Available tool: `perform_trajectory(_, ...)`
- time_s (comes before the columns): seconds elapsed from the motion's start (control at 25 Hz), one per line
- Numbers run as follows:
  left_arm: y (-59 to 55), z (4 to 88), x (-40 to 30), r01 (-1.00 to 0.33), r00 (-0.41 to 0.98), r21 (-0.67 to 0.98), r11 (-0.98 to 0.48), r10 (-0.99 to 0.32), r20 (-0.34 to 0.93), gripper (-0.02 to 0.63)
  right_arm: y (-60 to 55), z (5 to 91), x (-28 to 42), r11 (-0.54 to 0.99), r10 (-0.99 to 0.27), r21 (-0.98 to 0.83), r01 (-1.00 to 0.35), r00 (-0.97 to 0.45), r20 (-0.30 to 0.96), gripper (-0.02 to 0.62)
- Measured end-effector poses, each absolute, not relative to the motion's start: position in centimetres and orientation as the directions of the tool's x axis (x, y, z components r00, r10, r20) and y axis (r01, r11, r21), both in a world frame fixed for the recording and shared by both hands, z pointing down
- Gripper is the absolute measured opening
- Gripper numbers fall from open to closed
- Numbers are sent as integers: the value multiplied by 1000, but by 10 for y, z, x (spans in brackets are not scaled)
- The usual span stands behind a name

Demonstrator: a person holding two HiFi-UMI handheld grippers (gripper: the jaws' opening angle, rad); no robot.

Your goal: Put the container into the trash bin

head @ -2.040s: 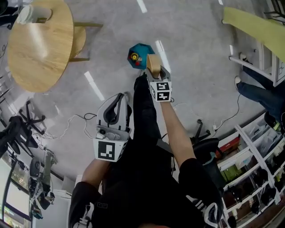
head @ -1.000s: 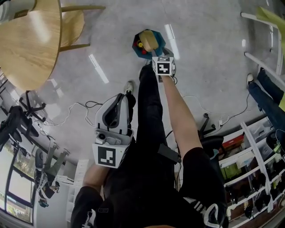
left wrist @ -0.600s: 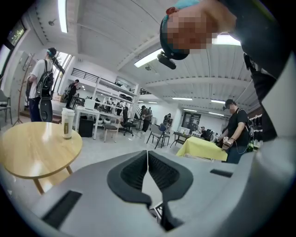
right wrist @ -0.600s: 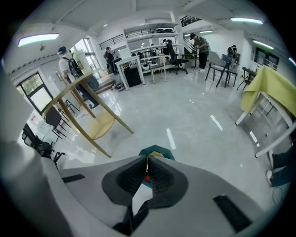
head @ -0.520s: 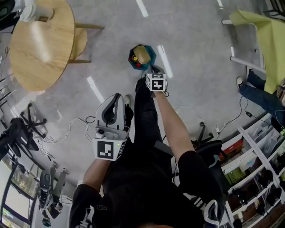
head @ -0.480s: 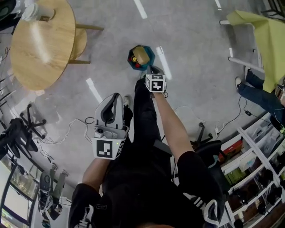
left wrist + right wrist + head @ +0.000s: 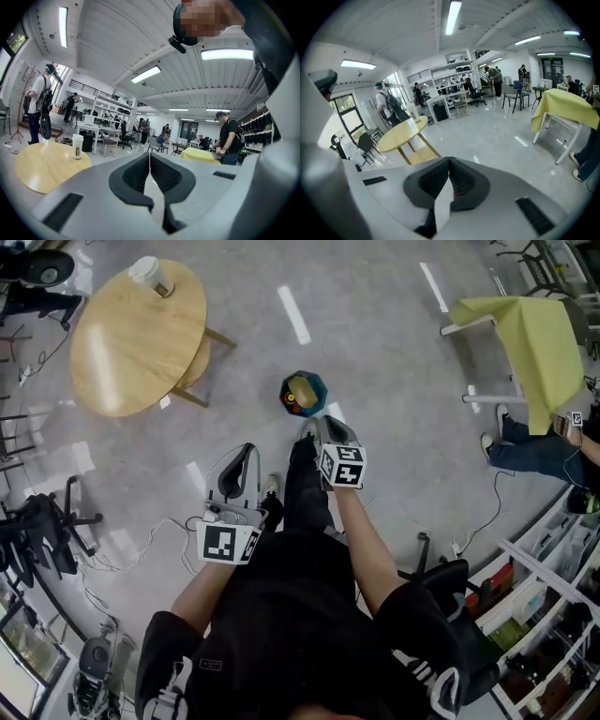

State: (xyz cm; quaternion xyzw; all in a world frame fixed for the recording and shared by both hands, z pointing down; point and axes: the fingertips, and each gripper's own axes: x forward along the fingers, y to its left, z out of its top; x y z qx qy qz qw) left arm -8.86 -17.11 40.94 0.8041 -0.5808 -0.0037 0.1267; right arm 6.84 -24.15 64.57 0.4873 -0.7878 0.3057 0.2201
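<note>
Since a second ago the right gripper [image 7: 449,160] has lifted clear of the small teal trash bin [image 7: 317,384], its jaws pressed together and empty. The tan container [image 7: 299,390] lies inside the bin, tiny and hard to make out. The left gripper's [image 7: 149,155] jaws are likewise closed on nothing.

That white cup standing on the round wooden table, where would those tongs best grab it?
Probably around the middle of the side wall of the cup, coming in level from the side. It stands upright near the edge of the table, tall and narrow, with a lid on top, so a grip from above would find little to hold.
</note>
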Motion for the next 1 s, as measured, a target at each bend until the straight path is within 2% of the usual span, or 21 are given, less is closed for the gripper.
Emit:
perform_trajectory(0.2, -121, 372, -97, -922, 355, 195, -334, -931, 84, 15, -181, 553, 65, 342, -713, -286, -895, -446, 542, 26)
perform_trajectory(0.44, -77, 361, -100, -905, 392, 214, -368, -916, 82, 14, -128, 476, 71, 331, -791, -266, -905, -420, 445, 26)
perform_trajectory(0.68, -57, 343, -80, -898, 406, 211, -386, -912, 57, 14, -97, 427, 81, 350, -828, -228, -909, -414, 379, 26)
perform_trajectory(1.0, -50, 330, -45, -918, 358, 207, -339, -932, 59, 14, -75, 372, 104, 432, -843, -169, -886, -463, 273, 27)
